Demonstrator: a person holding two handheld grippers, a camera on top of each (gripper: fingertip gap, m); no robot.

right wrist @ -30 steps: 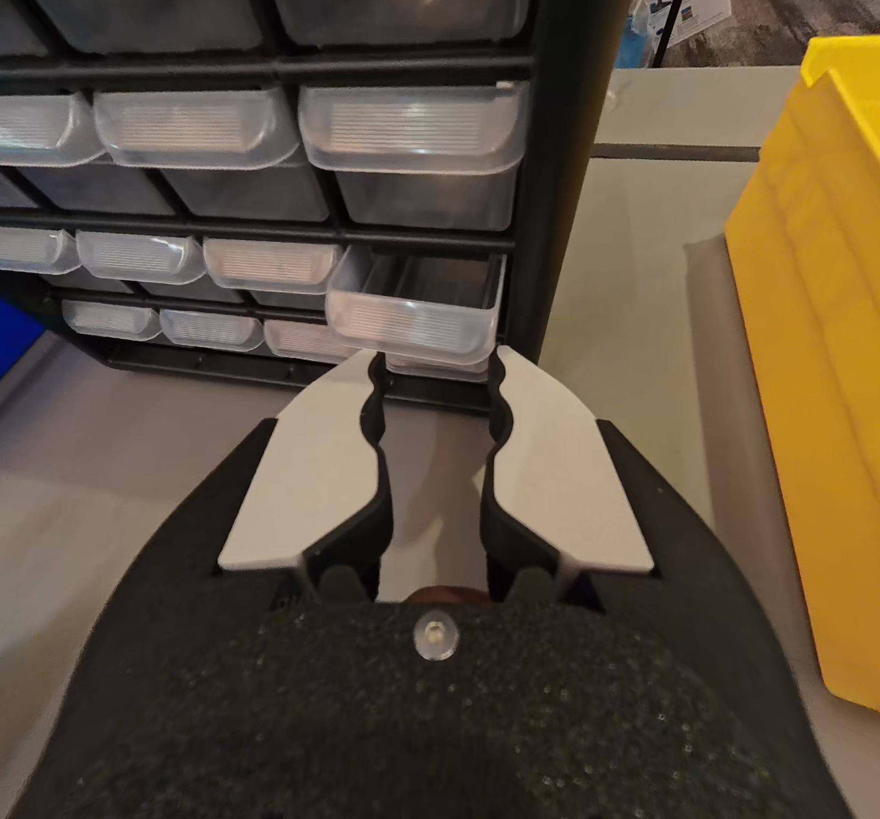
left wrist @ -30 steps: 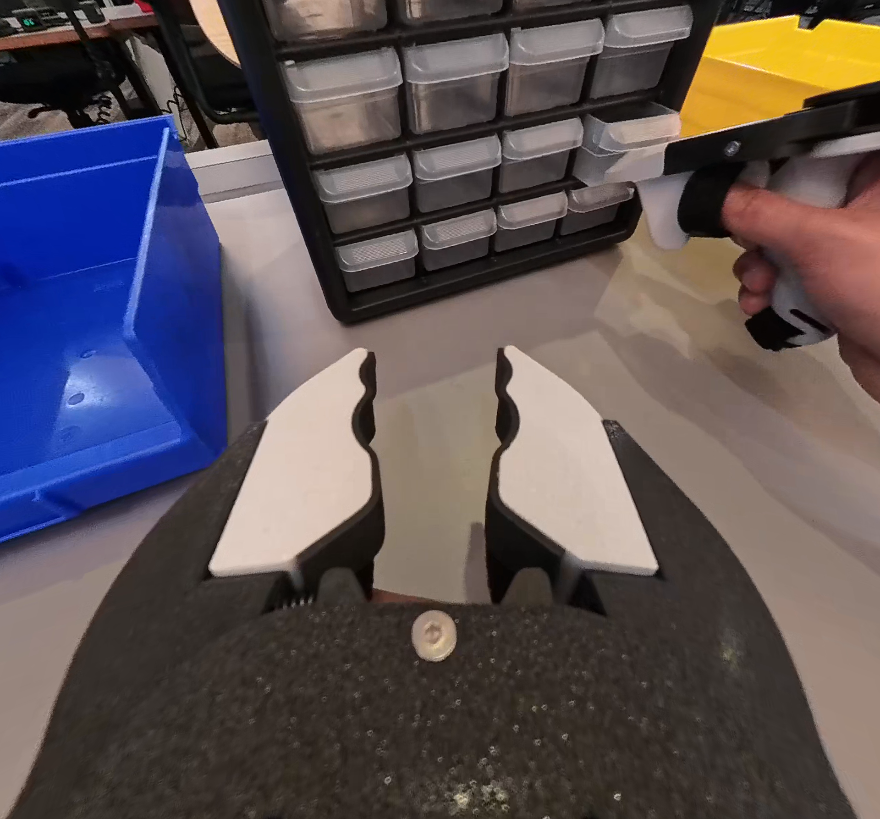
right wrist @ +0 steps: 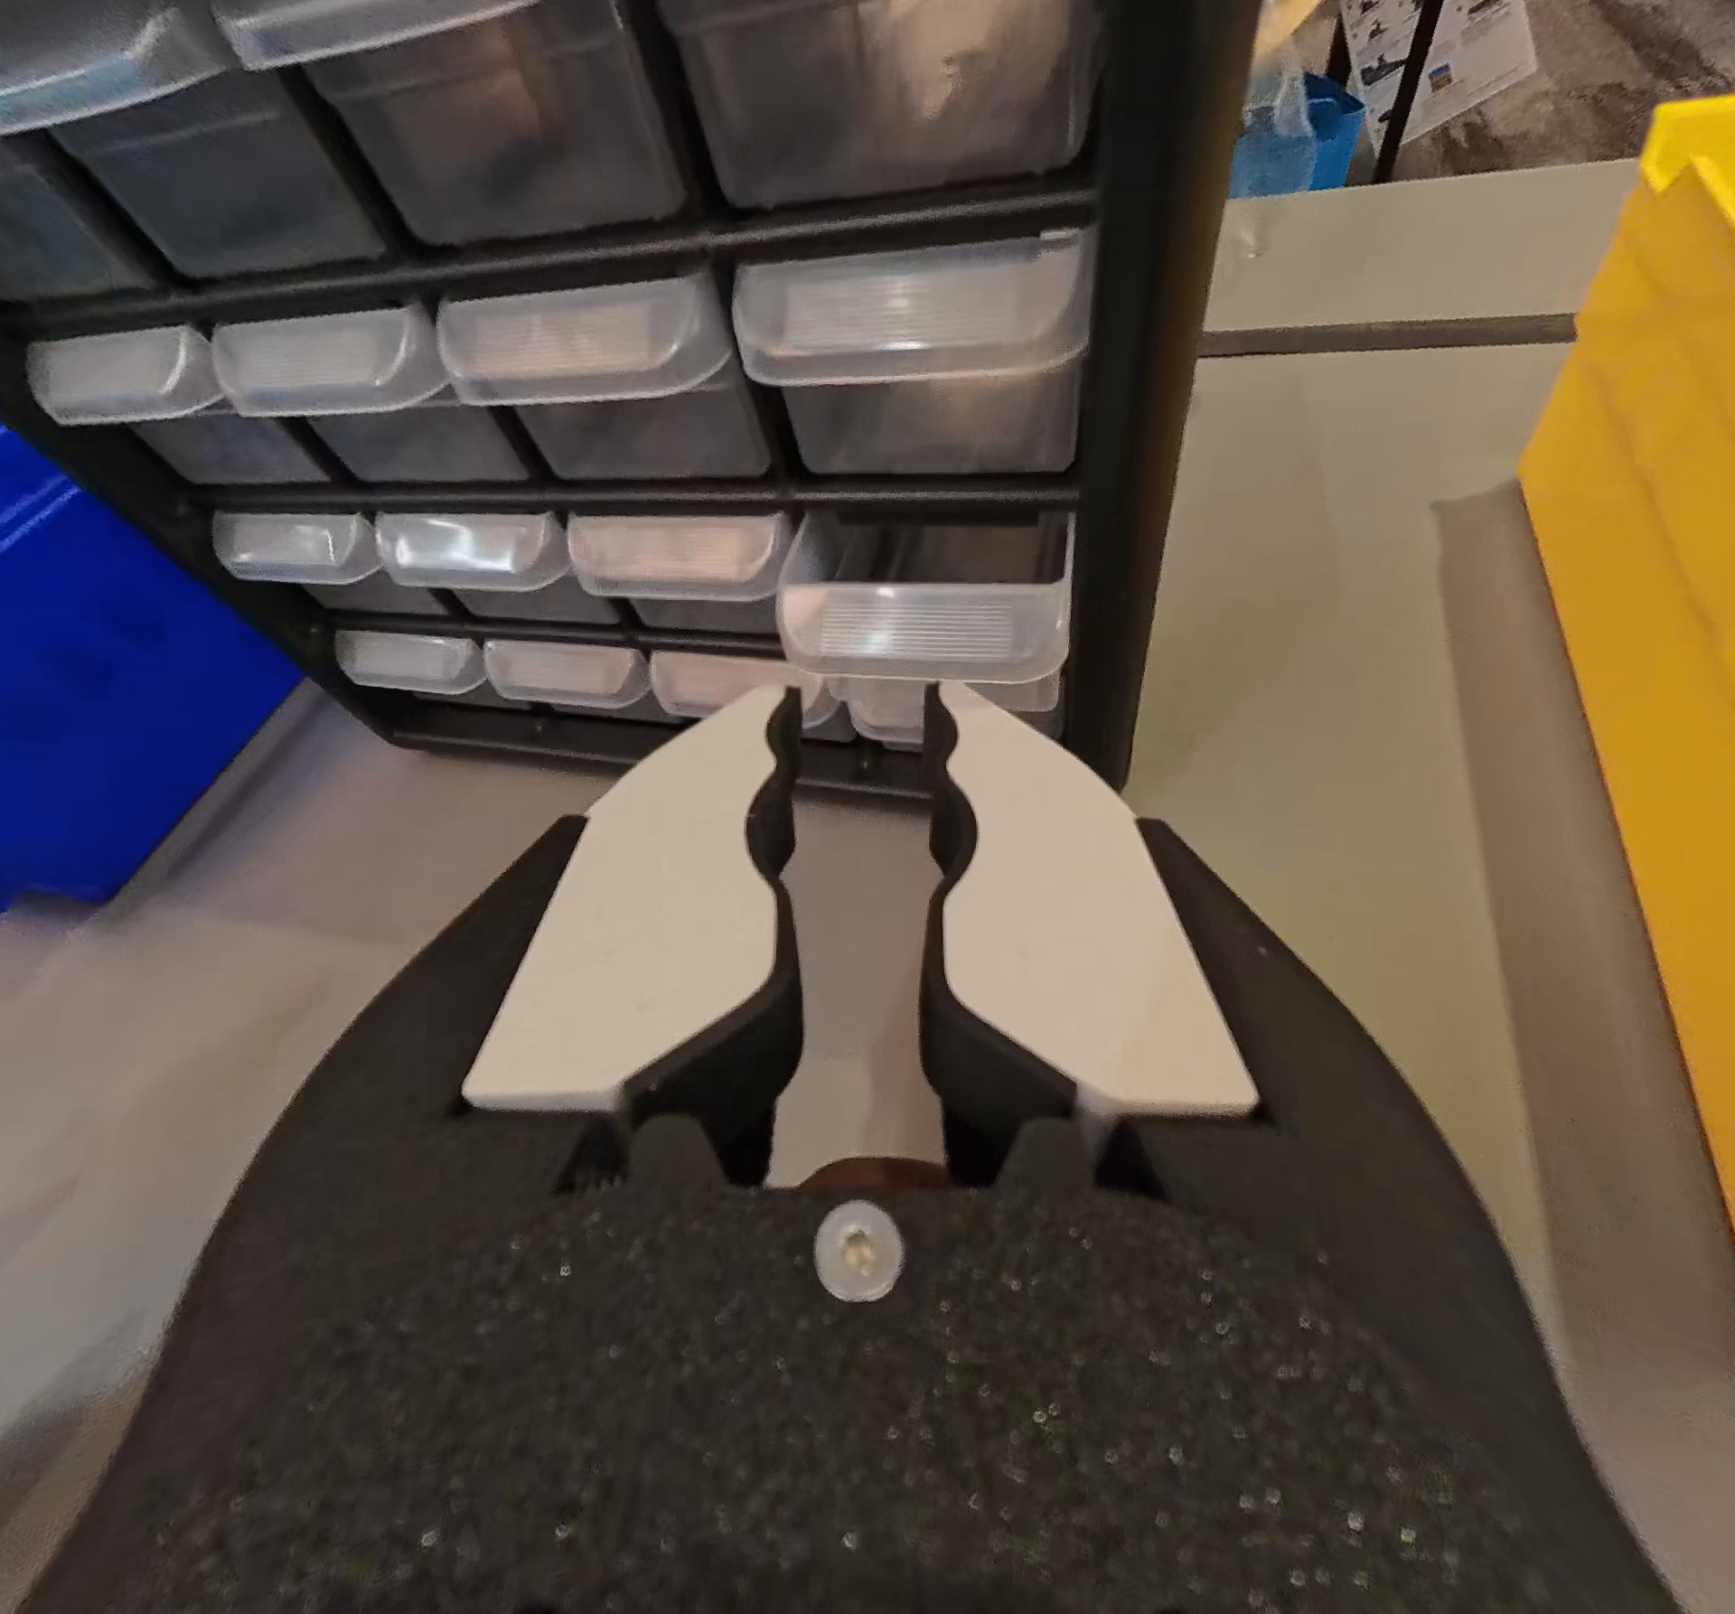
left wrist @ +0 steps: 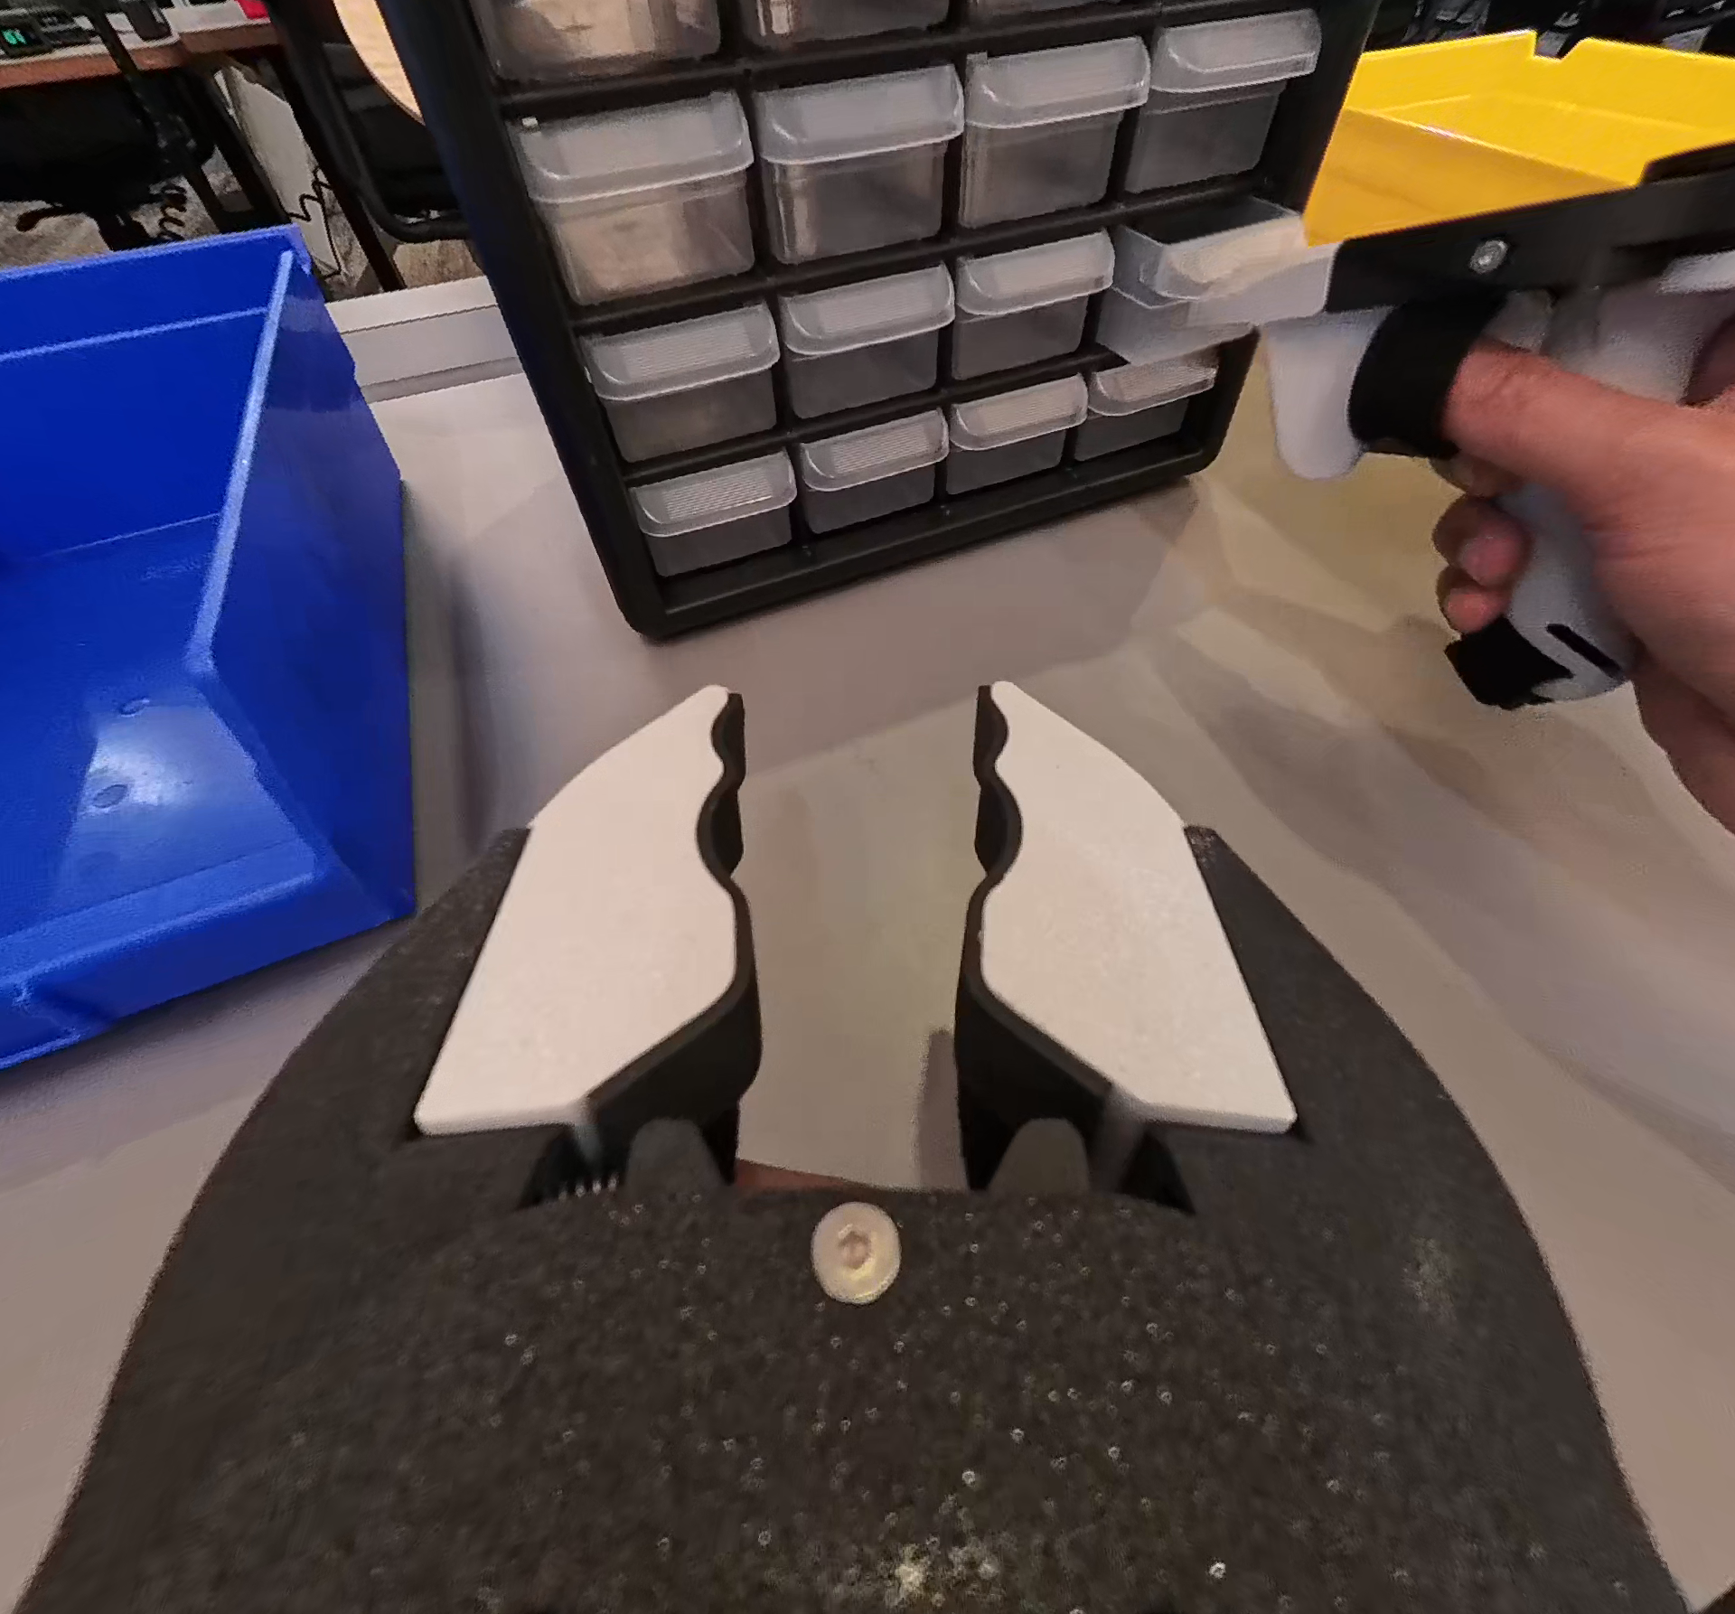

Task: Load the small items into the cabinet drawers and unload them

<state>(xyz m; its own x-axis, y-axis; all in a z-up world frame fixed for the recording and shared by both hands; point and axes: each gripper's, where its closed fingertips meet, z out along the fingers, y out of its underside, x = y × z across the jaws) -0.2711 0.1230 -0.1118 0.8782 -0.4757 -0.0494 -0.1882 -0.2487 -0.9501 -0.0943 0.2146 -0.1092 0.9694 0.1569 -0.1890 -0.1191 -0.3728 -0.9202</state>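
A black-framed cabinet of clear plastic drawers stands on the grey bench, with a blue bin to its left and a yellow bin to its right. One drawer, the pulled-out drawer in the right-hand column, second row from the bottom, sticks out of the frame; the rest sit flush.

The right gripper hangs just below and in front of that drawer's lip, its jaws parted by a narrow gap with nothing between them. In the left wrist view its fingers appear to be at the drawer front, but whether they touch the plastic I cannot tell. The left gripper hovers over bare bench well in front of the cabinet, jaws set moderately apart and empty.

No small items show in either view. The pulled-out drawer looks empty as far as its clear front reveals, and the contents of the others are too dim to judge.

The likely step is working this drawer's handle. The risks: the fingertips sit under the lip, so a push from there could tilt the drawer up and jam it on its rails. A pull too far could bring the light drawer out entirely. The cabinet is unbraced, so a hard tug may slide it across the bench.
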